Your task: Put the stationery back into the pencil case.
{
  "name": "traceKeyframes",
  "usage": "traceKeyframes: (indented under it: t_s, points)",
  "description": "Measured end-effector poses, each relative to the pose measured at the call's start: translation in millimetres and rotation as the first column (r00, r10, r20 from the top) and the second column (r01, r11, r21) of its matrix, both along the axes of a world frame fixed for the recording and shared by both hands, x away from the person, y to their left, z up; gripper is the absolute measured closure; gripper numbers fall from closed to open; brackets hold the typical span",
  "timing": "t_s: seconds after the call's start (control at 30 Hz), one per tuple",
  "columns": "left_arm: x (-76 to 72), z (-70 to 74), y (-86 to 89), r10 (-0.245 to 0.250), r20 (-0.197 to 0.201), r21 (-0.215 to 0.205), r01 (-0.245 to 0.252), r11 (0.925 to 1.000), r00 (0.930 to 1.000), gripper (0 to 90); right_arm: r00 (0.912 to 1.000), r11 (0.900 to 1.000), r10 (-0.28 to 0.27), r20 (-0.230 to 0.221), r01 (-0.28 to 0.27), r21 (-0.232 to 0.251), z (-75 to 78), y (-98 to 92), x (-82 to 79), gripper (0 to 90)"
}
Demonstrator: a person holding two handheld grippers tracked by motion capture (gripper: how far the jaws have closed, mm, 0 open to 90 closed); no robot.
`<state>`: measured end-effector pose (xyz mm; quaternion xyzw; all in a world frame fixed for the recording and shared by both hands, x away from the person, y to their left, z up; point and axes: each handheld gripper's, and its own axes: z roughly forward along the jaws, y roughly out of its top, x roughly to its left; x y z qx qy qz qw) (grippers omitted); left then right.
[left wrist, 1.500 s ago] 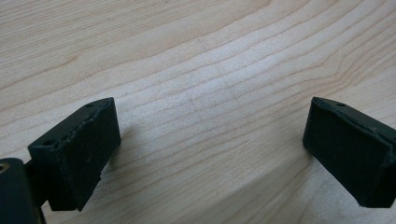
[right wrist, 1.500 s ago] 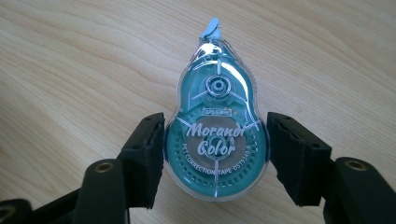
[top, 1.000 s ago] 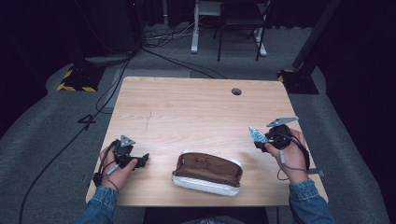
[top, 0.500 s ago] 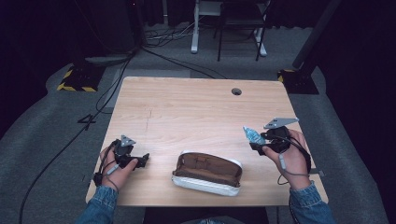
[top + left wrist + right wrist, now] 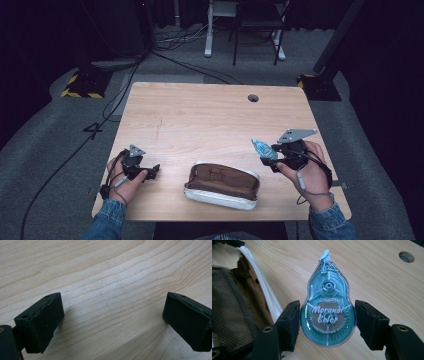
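A teal, see-through correction tape dispenser sits between the jaws of my right gripper, which is shut on its wide round end, with the white tip pointing away. From the high view, the right gripper holds the dispenser above the table, just right of an open pencil case that is white outside and brown inside. The case's open edge lies at the left of the right gripper view. My left gripper rests near the front left of the table; its jaws stand open over bare wood.
The light wooden table has a round cable hole near its far edge, also in the right gripper view as the hole. Cables, a yellow-striped base and chair legs stand on the grey floor beyond.
My right gripper has carried the correction tape a little to the left, closer to the pencil case. The left gripper and the case have stayed put.
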<state>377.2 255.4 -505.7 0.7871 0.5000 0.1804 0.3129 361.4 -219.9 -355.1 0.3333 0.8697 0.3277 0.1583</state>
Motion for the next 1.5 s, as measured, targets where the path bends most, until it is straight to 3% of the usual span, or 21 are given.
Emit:
traceKeyframes:
  t_s: [0.5, 1.0, 1.5]
  points:
    - [0.9, -0.2, -0.8, -0.002, 0.002, 0.001, 0.002, 1.0000, 1.0000, 3.7, 0.9964, 0.996, 0.084, -0.011, -0.084, -0.008, 4.7, 21.0, -15.7, 39.9]
    - [1.1, -0.2, -1.2, -0.003, 0.002, 0.000, 0.003, 1.0000, 1.0000, 3.7, 0.9871, 0.987, 0.157, -0.029, -0.158, -0.016, 2.4, 41.2, -25.4, 39.9]
    - [1.6, -0.2, -0.9, -0.008, 0.004, 0.003, 0.008, 1.0000, 1.0000, 3.6, 0.9690, 0.970, 0.240, -0.056, -0.242, -0.024, -8.2, 63.2, -30.1, 39.9]
